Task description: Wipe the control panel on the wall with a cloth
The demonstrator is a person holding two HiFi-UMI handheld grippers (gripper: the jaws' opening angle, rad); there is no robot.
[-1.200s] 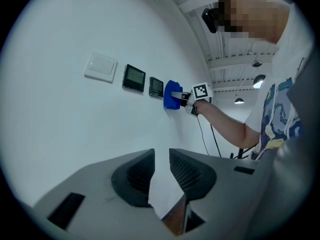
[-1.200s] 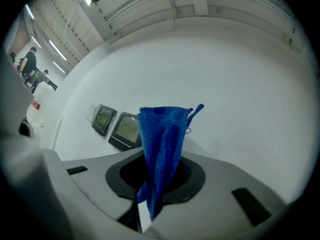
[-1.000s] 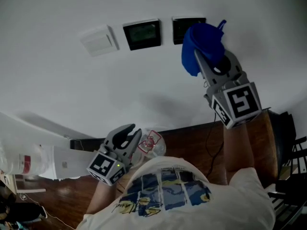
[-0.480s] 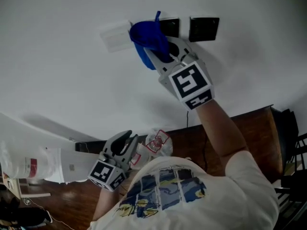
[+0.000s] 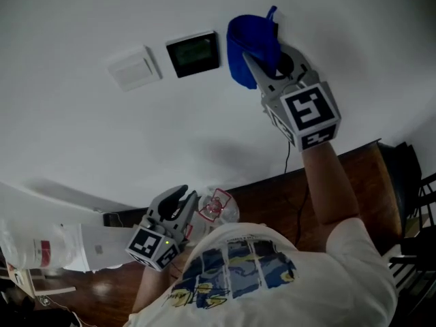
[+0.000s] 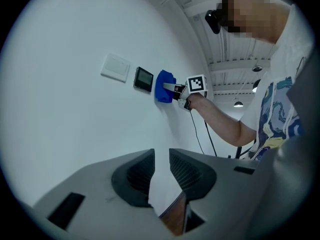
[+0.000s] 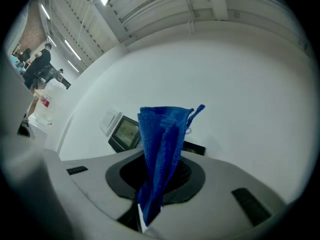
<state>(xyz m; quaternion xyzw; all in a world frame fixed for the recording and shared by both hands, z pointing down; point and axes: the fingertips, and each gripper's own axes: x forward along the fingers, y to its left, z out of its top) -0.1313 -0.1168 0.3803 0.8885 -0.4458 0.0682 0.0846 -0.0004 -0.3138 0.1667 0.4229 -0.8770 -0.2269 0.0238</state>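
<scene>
On the white wall hang a white switch plate (image 5: 133, 67) and a black control panel (image 5: 194, 54) with a dim screen. My right gripper (image 5: 262, 58) is raised to the wall, shut on a blue cloth (image 5: 251, 46). The cloth lies against the wall just right of that panel and hides a second black panel in the head view. The right gripper view shows the cloth (image 7: 161, 154) standing up between the jaws, with the screen panel (image 7: 125, 133) to its left and an edge of the second panel (image 7: 196, 148) behind. My left gripper (image 5: 180, 201) hangs low, open by a narrow gap and holding nothing.
A dark wooden desk (image 5: 272, 193) runs along the wall below, and a black cable (image 5: 289, 176) drops down to it. A clear plastic item with a red label (image 5: 216, 206) sits beside the left gripper. A large white jug (image 5: 41, 245) stands at the far left, a black chair (image 5: 417, 203) at the right.
The right gripper swept the cloth left across the screen panel, then back right onto the second panel. The left gripper stayed low.
</scene>
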